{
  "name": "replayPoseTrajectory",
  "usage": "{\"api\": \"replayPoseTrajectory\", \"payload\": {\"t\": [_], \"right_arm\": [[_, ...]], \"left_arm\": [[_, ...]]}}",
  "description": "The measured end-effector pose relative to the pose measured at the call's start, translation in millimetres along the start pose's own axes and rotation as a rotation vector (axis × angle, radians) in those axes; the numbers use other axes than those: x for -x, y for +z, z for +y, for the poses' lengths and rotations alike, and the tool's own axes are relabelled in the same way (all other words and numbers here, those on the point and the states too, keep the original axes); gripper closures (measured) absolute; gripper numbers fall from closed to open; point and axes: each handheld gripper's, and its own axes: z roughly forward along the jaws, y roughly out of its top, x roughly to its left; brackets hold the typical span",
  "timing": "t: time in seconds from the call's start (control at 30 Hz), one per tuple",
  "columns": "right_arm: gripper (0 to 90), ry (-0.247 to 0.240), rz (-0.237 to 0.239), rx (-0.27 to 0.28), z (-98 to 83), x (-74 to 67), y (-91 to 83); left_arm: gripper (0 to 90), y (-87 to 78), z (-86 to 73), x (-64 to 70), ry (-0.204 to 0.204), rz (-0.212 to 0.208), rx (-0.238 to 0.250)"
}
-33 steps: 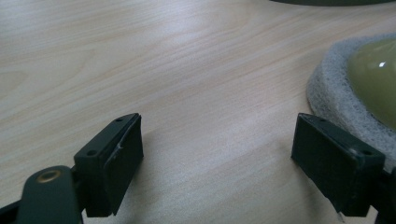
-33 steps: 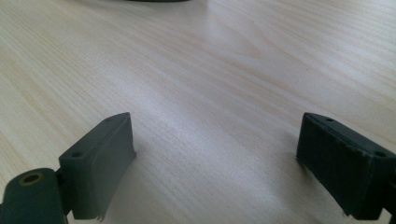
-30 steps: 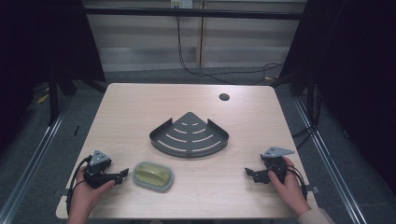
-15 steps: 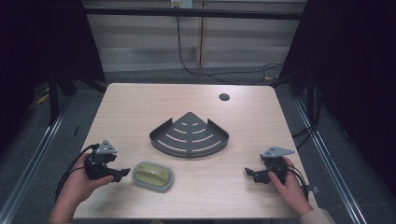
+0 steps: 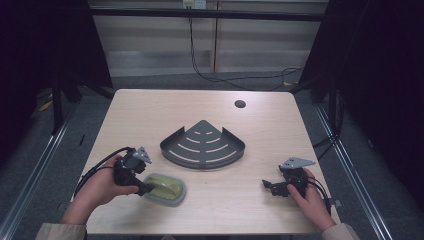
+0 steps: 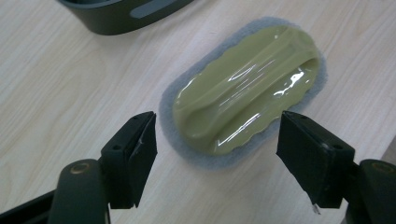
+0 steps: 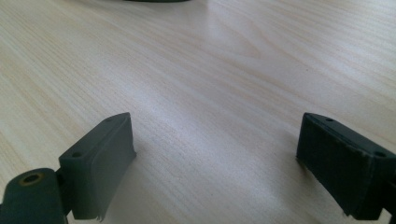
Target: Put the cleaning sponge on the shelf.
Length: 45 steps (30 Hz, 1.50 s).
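An olive-green scrubber with a glossy plastic grip and a grey pad (image 5: 165, 189) lies flat near the table's front left. My left gripper (image 5: 144, 187) tilts down over its left end. In the left gripper view the scrubber (image 6: 247, 88) lies beyond and below the gripper (image 6: 219, 158). The jaws have just been closing a little, but they stand wide on either side of the near end and do not touch it. My right gripper (image 5: 267, 186) rests at the front right, open over bare wood (image 7: 215, 163).
A dark grey, fan-shaped corner shelf with slots (image 5: 202, 145) sits at the table's middle, just behind the scrubber; its rim (image 6: 121, 14) is in the left gripper view. A round black grommet (image 5: 240, 104) is at the back. Cables lie on the floor beyond.
My left hand has lifted and moved right toward the scrubber, so the gripper now points down over its left end. The right hand has stayed put.
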Motion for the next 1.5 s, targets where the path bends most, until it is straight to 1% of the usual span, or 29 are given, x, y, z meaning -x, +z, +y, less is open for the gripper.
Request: {"api": "replayPoseTrajectory", "payload": {"t": [0.1, 0.17, 0.27, 0.3, 0.33, 0.37, 0.43, 0.47, 0.53, 0.57, 0.6, 0.67, 0.7, 0.77, 0.83, 0.9, 0.93, 0.97, 1.0, 1.07, 1.1, 1.13, 1.17, 1.2, 1.23, 1.27, 1.3, 1.37, 1.5], "right_arm": [[10.5, 0.0, 0.0, 0.0, 0.0, 0.0, 0.0], [10.5, 0.0, 0.0, 0.0, 0.0, 0.0, 0.0], [10.5, 0.004, 0.0, -0.003, 0.0, -0.3, -0.2], [10.5, 0.0, 0.0, 0.0, 0.0, 0.0, 0.0], [10.5, 0.0, 0.0, 0.0, 0.0, 0.0, 0.0], [10.5, 0.0, 0.0, 0.0, 0.0, 0.0, 0.0], [10.5, 0.002, 0.0, -0.001, 0.0, -0.1, -0.1], [10.5, 0.004, 0.0, -0.003, 0.0, -0.3, -0.2], [10.5, 0.004, 0.0, -0.003, 0.0, -0.3, -0.2], [10.5, 0.0, 0.0, 0.001, 0.0, 0.0, 0.0], [10.5, 0.004, 0.0, -0.003, 0.0, -0.3, -0.2], [10.5, 0.0, 0.0, 0.0, 0.0, 0.0, 0.0], [10.5, 0.0, 0.0, 0.0, 0.0, 0.0, 0.0], [10.5, 0.002, 0.0, -0.001, 0.0, -0.1, -0.1], [10.5, 0.004, 0.0, -0.003, 0.0, -0.3, -0.2], [10.5, 0.005, -0.001, -0.003, 0.0, -0.3, -0.2], [10.5, 0.006, -0.001, -0.004, 0.0, -0.4, -0.3], [10.5, 0.006, -0.001, -0.004, 0.0, -0.4, -0.3], [10.5, 0.0, 0.0, 0.001, 0.0, 0.0, 0.0], [10.5, 0.0, 0.0, 0.0, 0.0, 0.0, 0.0], [10.5, 0.005, 0.0, -0.003, 0.0, -0.3, -0.2], [10.5, 0.0, 0.0, 0.0, 0.0, 0.0, 0.0], [10.5, 0.0, 0.0, 0.0, 0.0, 0.0, 0.0], [10.5, 0.0, 0.0, 0.0, 0.0, 0.0, 0.0], [10.5, 0.004, -0.001, -0.003, 0.0, -0.3, -0.2], [10.5, 0.0, 0.0, 0.001, 0.0, 0.0, 0.0], [10.5, 0.0, 0.0, 0.0, 0.0, 0.0, 0.0], [10.5, 0.004, 0.0, -0.003, 0.0, -0.3, -0.2], [10.5, 0.004, -0.001, -0.003, 0.0, -0.3, -0.2]], "left_arm": [[29.0, 4.8, 11.1, 3.1, 0.04, -0.012, -0.038], [30.3, 10.0, 19.0, 6.1, 0.054, -0.031, -0.058], [32.3, 15.5, 25.2, 8.0, 0.076, -0.047, -0.094], [32.4, 17.0, 26.3, 8.6, 0.077, -0.051, -0.098], [32.7, 18.4, 27.3, 8.7, 0.088, -0.051, -0.102], [33.5, 20.6, 28.8, 9.9, 0.088, -0.05, -0.107], [34.3, 22.5, 30.9, 10.7, 0.097, -0.034, -0.115], [35.9, 22.4, 32.4, 10.3, 0.109, -0.036, -0.125], [38.5, 23.4, 34.7, 11.1, 0.12, -0.041, -0.128], [39.8, 23.3, 36.0, 10.3, 0.14, -0.04, -0.14], [40.0, 24.1, 37.0, 11.4, 0.135, -0.039, -0.141], [40.3, 25.5, 40.1, 10.0, 0.155, -0.045, -0.155], [40.6, 27.0, 40.8, 10.2, 0.149, -0.046, -0.153], [42.3, 29.9, 42.2, 8.8, 0.157, -0.06, -0.165], [45.6, 32.7, 42.7, 7.9, 0.159, -0.069, -0.181], [48.8, 34.7, 42.6, 7.8, 0.161, -0.069, -0.195], [50.9, 34.9, 42.8, 7.8, 0.17, -0.068, -0.206], [53.5, 34.9, 42.8, 7.8, 0.17, -0.068, -0.206], [53.5, 34.9, 43.3, 8.4, 0.175, -0.065, -0.216], [58.4, 34.8, 44.1, 8.9, 0.176, -0.068, -0.233], [61.5, 35.1, 44.0, 10.0, 0.165, -0.07, -0.235], [64.4, 34.2, 45.1, 9.2, 0.166, -0.074, -0.251], [67.3, 33.6, 45.8, 8.1, 0.114, -0.075, -0.268], [70.8, 33.6, 45.8, 8.1, 0.114, -0.075, -0.268], [70.9, 33.5, 45.2, 6.6, 0.076, -0.074, -0.266], [71.0, 32.8, 45.2, 5.1, 0.064, -0.082, -0.284], [71.1, 32.9, 44.8, 4.9, 0.05, -0.079, -0.286], [71.1, 31.4, 44.2, 3.6, 0.005, -0.074, -0.291], [71.2, 26.2, 45.2, 1.0, -0.038, -0.084, -0.309]]}}
